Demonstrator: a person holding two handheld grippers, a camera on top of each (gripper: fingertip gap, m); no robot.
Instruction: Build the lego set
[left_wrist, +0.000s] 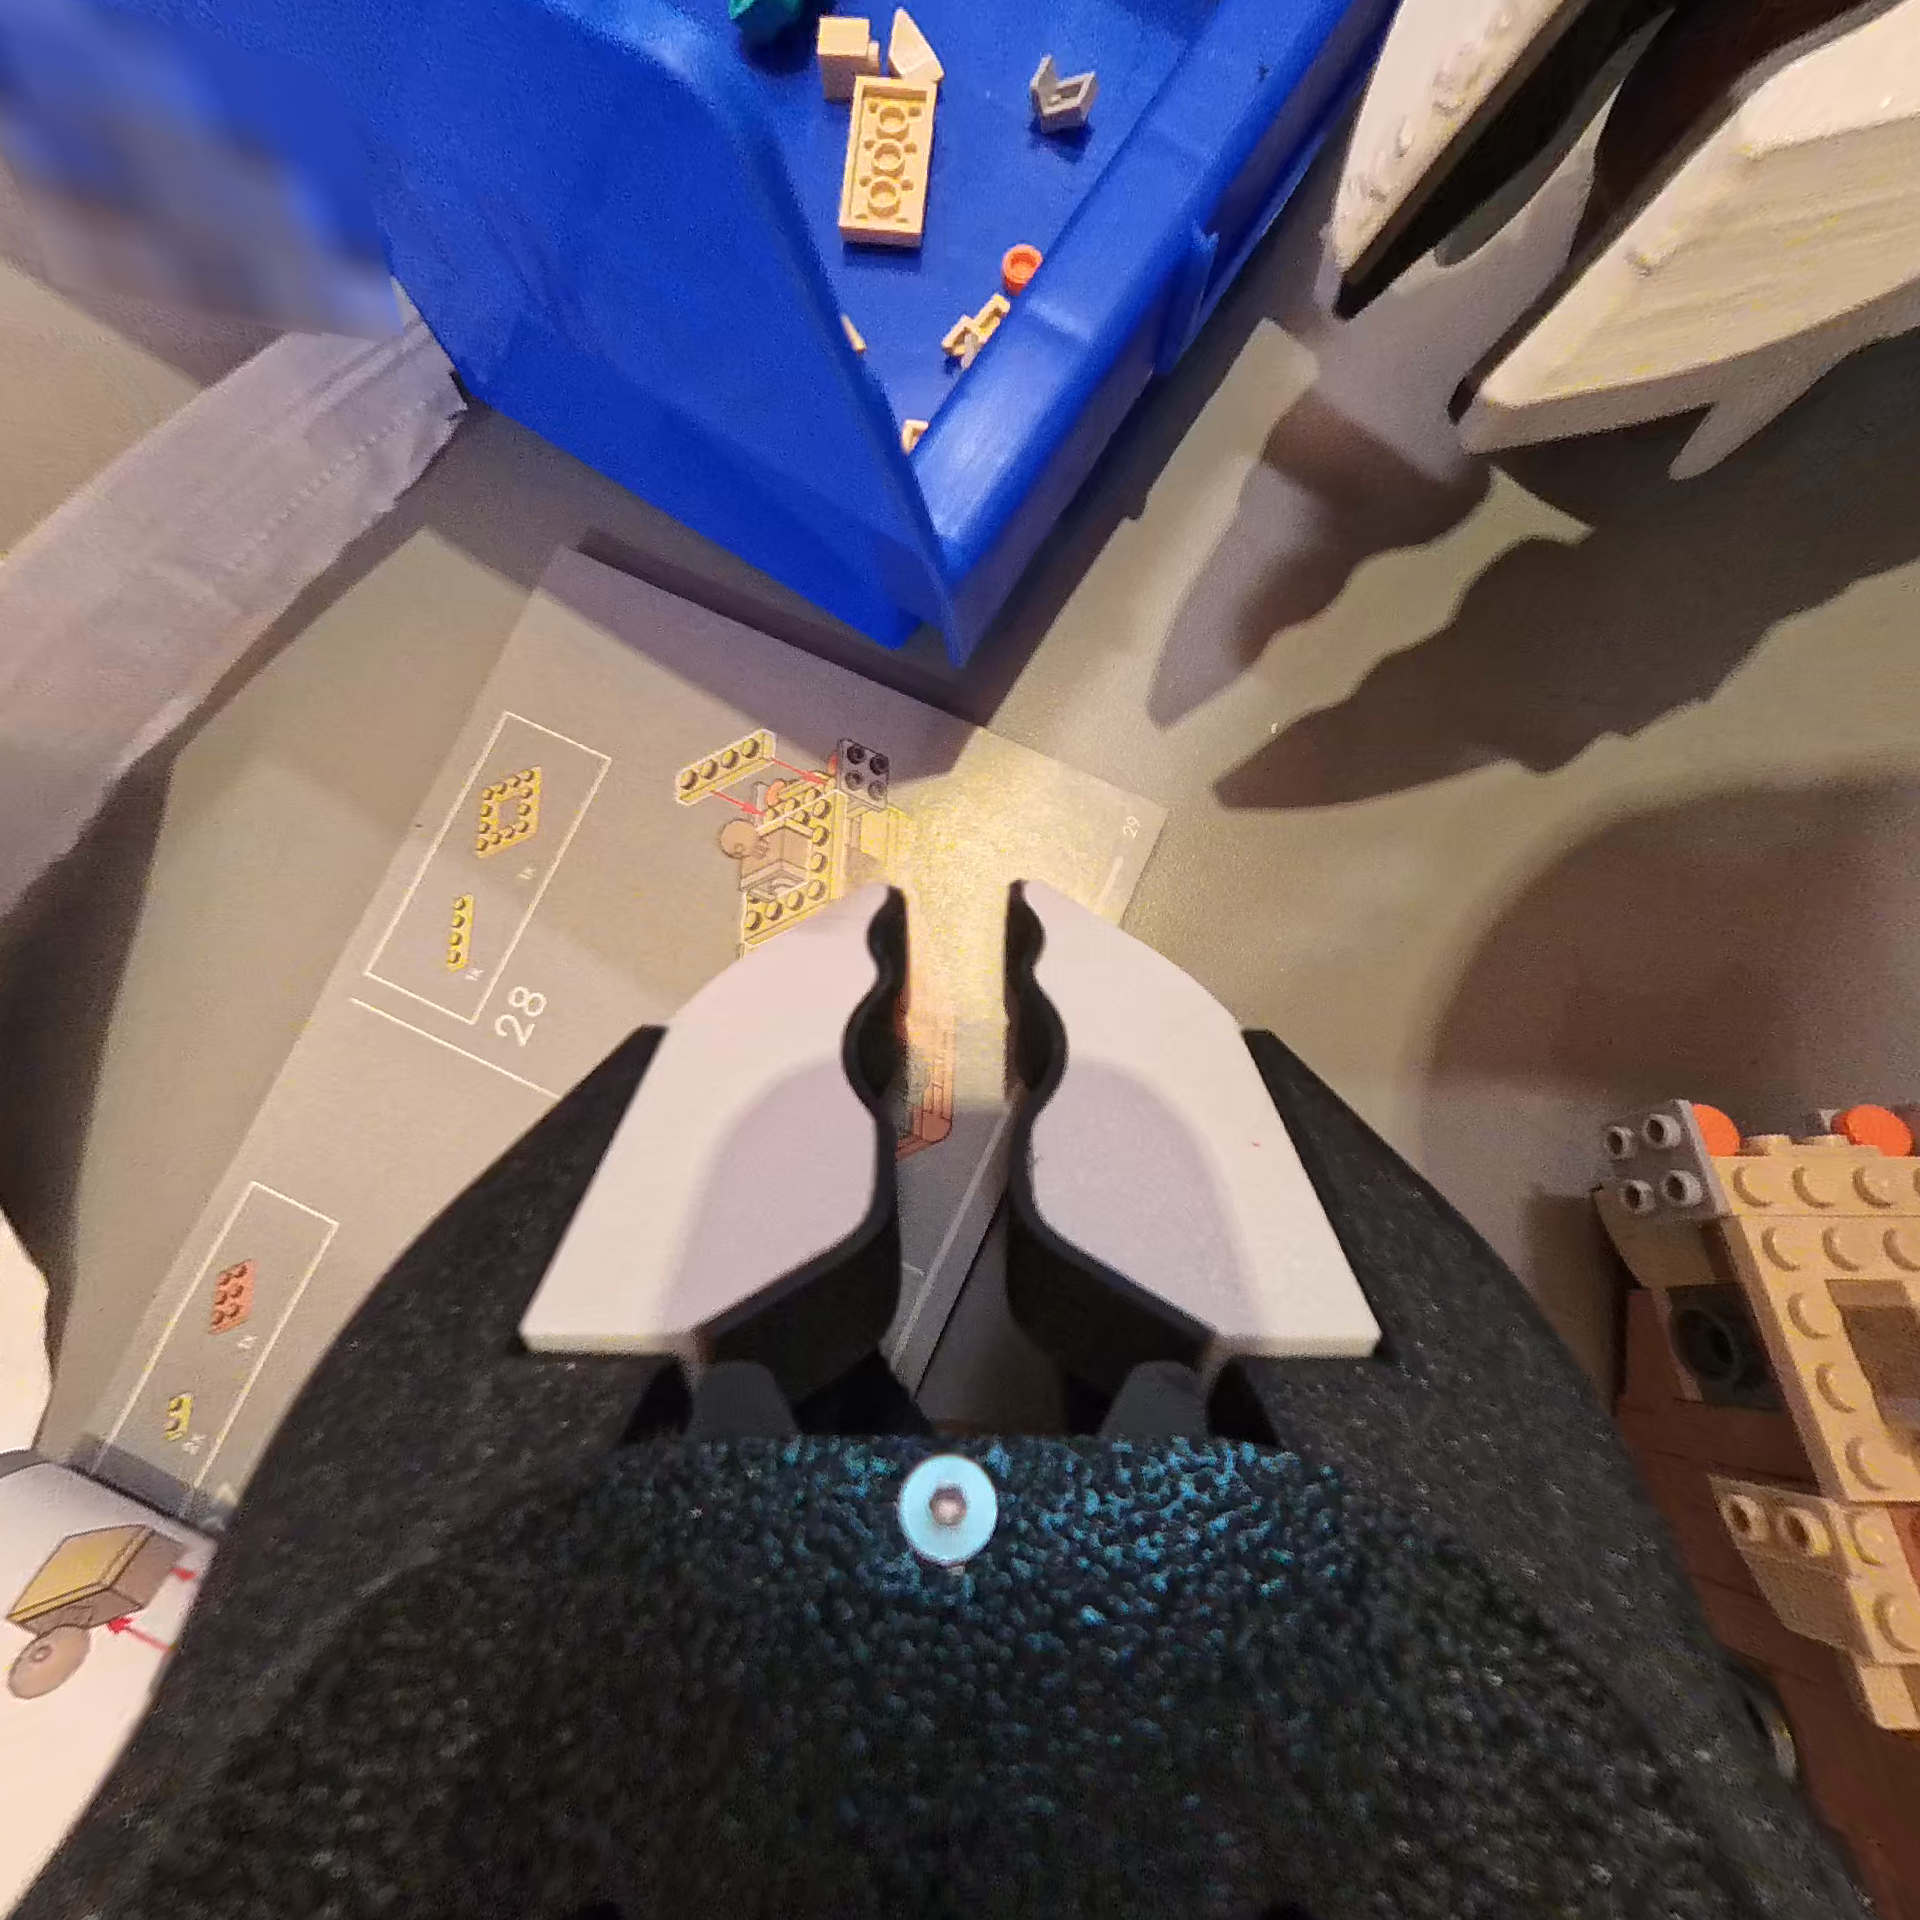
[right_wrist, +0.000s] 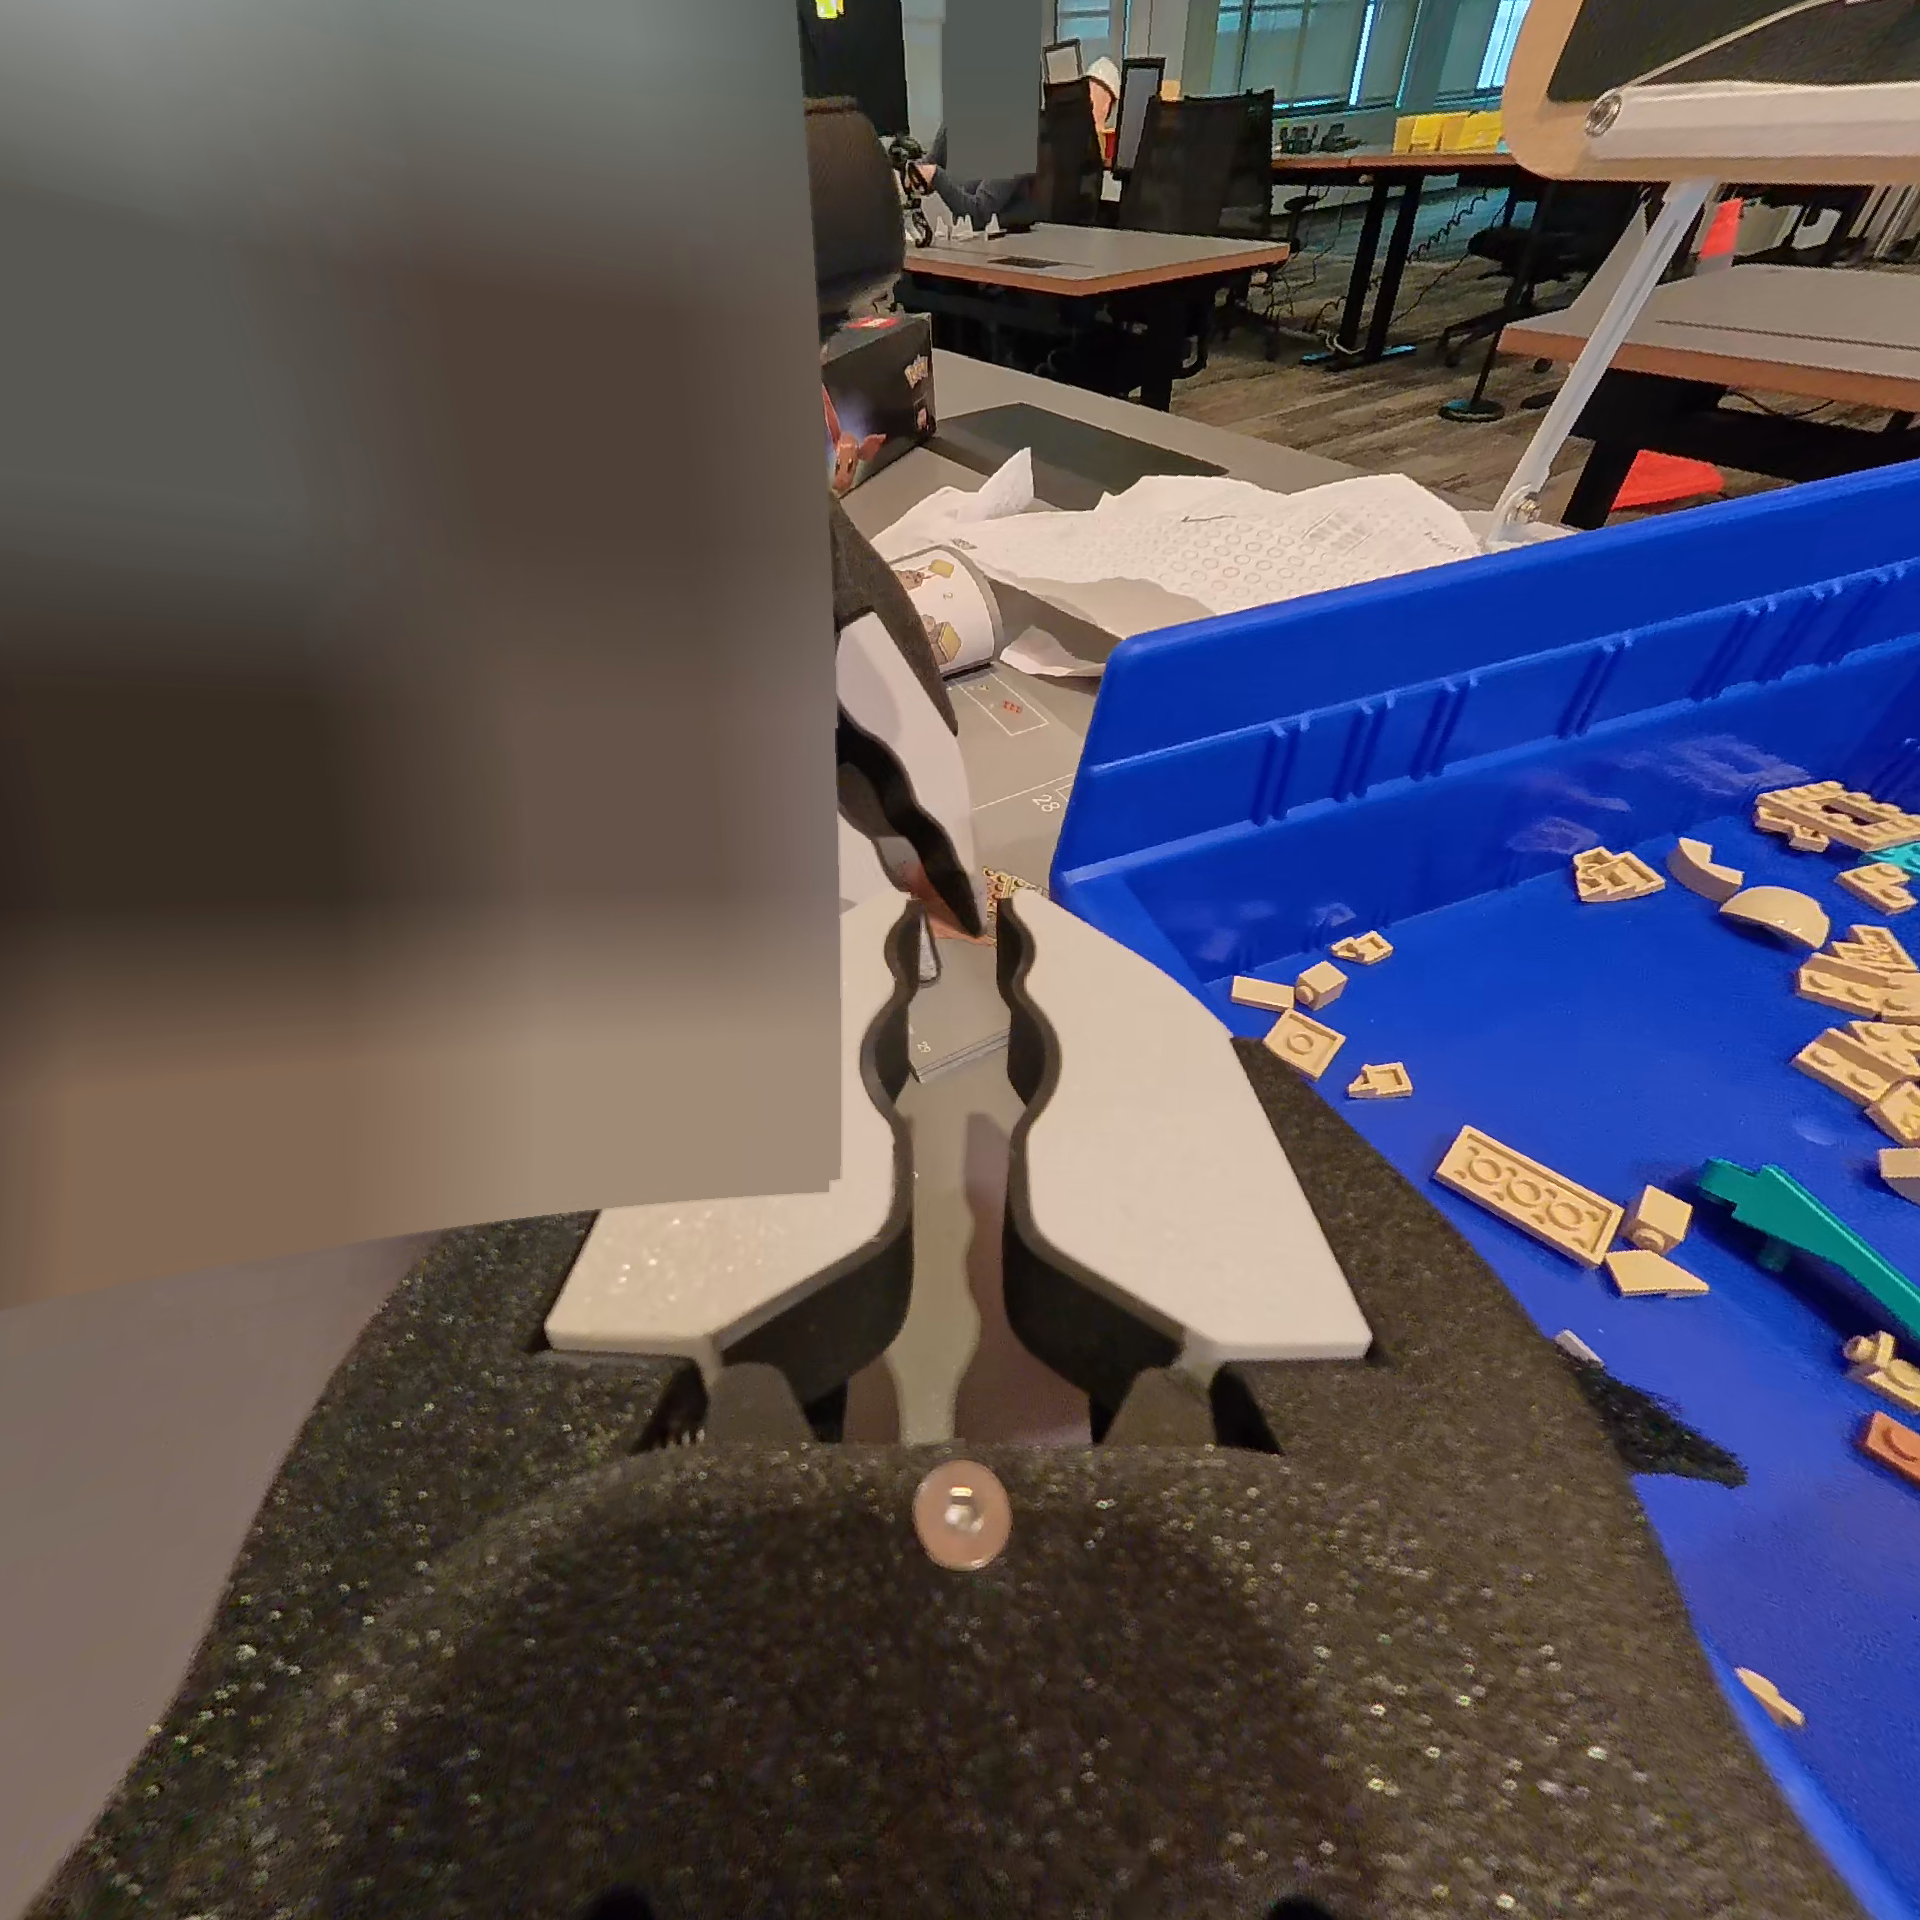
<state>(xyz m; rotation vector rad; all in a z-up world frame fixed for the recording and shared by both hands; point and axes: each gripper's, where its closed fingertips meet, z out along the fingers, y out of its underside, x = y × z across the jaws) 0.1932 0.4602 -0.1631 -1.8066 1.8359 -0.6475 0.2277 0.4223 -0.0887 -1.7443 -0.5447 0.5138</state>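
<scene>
With both the left gripper (left_wrist: 958, 904) and right gripper (right_wrist: 961, 914) empty, jaws slightly spread, check the instruction booklet (left_wrist: 644, 831), then fetch the tan plate (left_wrist: 886, 161) from the blue bin (left_wrist: 623, 312) at twelve o'clock for the half-built model (left_wrist: 1787, 1351) at four.

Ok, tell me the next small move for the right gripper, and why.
Probably swing the right gripper right, over the blue bin, towards the tan plate. Its jaws are apart and empty, and the loose pieces lie there.
</scene>
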